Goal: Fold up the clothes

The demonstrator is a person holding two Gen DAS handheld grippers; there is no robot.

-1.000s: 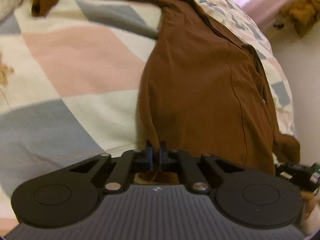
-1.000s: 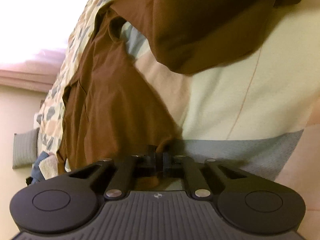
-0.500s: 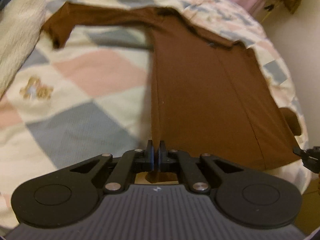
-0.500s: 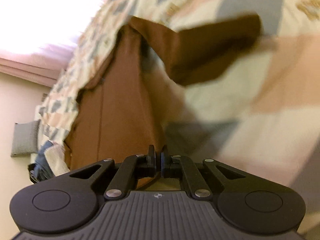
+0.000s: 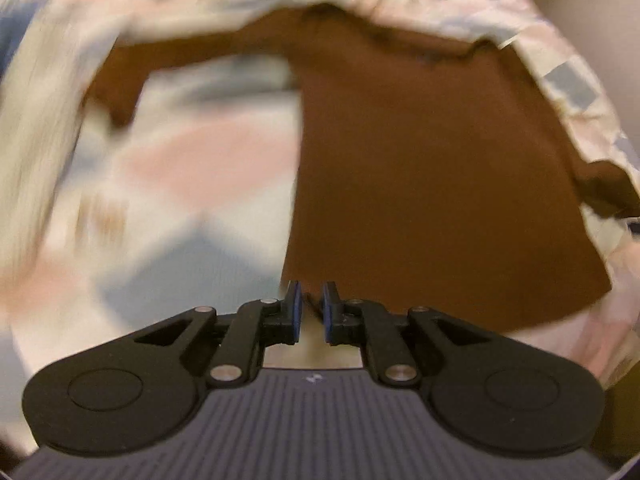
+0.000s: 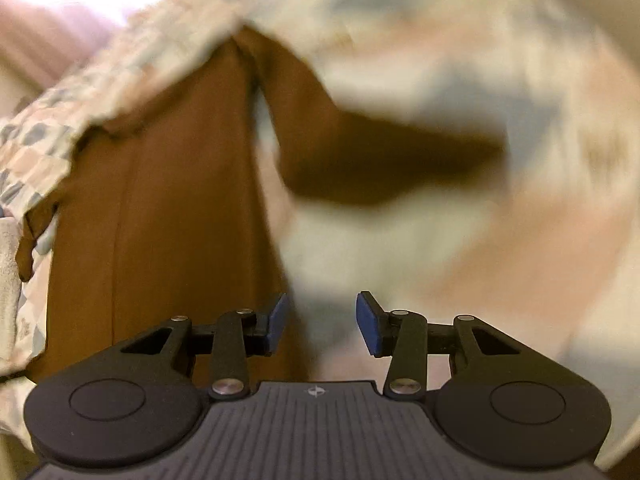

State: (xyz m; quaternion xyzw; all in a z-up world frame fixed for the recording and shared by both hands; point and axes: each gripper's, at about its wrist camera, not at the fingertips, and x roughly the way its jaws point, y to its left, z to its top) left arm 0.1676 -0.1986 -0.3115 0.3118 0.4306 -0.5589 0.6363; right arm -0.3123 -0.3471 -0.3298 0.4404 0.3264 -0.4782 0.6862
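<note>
Left wrist view, lower centre: left gripper (image 5: 309, 307), black with blue pads, jaws parted by a narrow gap and nothing between them; the hem corner of the brown long-sleeved fabric shirt (image 5: 432, 184) lies just beyond the tips, whether touching I cannot tell through the blur. The shirt is spread flat on the bed, on a patchwork quilt of pink, blue-grey and cream squares (image 5: 168, 208), its body filling the centre and right of the frame, hem nearest the camera, collar toward the top. One sleeve (image 5: 132, 80) stretches out to the upper left, cuff end hanging down a little; a fold of brown cloth, seemingly the other sleeve, shows at the right edge. Whole frame is motion-blurred, the left side worst. Right wrist view, lower centre: right gripper (image 6: 322, 322), jaws wide apart, empty, blue pads (image 6: 366, 320) plainly showing, with quilt (image 6: 520, 240) seen between them. The shirt (image 6: 160, 220) runs up the left half of this frame, its side edge just beside the left-hand pad. A sleeve (image 6: 384, 164) extends toward centre right, lying on the quilt. Bright washed-out area at the upper left; a pale fuzzy cloth (image 6: 8, 256) at the left edge.
</note>
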